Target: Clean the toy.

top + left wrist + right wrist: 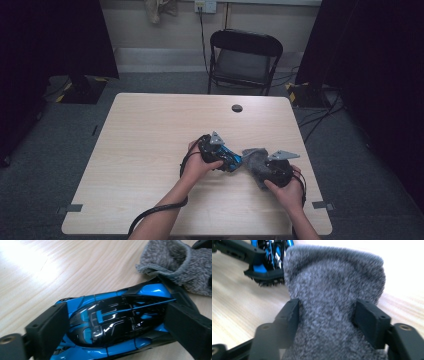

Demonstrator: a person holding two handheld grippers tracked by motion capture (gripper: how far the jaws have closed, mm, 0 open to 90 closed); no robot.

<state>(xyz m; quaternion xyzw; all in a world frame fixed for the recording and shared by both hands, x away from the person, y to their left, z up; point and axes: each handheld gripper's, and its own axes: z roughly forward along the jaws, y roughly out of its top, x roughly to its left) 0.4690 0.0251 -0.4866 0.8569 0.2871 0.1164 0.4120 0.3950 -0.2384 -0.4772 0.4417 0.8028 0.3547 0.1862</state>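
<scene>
A blue and black toy car [150, 290] sits just right of the table's middle [231, 159]. My left gripper [116, 312] is shut on it, one pad against each side of its body, and it points right [234, 161]. A grey fuzzy sock [334, 272] lies right beside the car's nose [254, 159], its open mouth toward the car [175, 262]. My right gripper [327, 307] has the sock bunched between wide-set jaws, with both pads against its sides, and it reaches in from the right [261, 167]. In the right gripper view the car [270, 250] shows just beyond the sock.
The light wooden table [150, 130] has a round cable hole [237, 108] near its far edge. A black folding chair [245, 60] stands behind the table. Both forearms come in over the near edge. Dark curtains hang at both sides.
</scene>
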